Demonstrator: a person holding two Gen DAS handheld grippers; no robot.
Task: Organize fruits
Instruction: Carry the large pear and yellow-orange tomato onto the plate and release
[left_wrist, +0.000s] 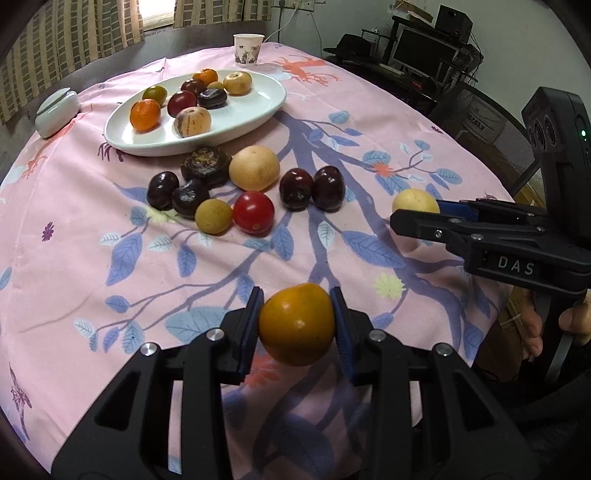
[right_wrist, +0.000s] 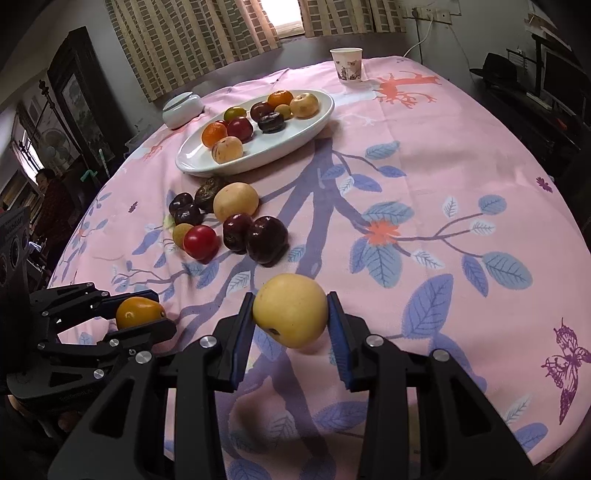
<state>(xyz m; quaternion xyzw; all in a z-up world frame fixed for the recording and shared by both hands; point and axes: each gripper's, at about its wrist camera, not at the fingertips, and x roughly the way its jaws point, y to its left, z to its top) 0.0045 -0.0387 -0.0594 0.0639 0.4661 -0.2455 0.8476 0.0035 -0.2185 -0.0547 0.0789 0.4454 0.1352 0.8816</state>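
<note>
An orange-yellow fruit (left_wrist: 297, 325) is clamped between the blue pads of the left gripper (left_wrist: 297, 323), gripped across its widest part so that it cannot roll out. A pale yellow fruit (right_wrist: 290, 310) is grasped the same way by the right gripper (right_wrist: 290, 314), one pad on each flank. Both fruits are held low over the pink floral tablecloth (right_wrist: 443, 155); whether they are lifted clear of it cannot be told.

The white oval plate (left_wrist: 258, 114), at about eleven o'clock in the left wrist view, already carries several fruits and appears to be the collecting place. A loose cluster of fruits (left_wrist: 243, 188), a red tomato-like one (left_wrist: 253, 213) among them, lies on the cloth just short of the plate, not yet gathered. A paper cup (left_wrist: 248, 48) at twelve o'clock and a lidded white jar (left_wrist: 57, 110) at ten o'clock are set well clear of the work.
</note>
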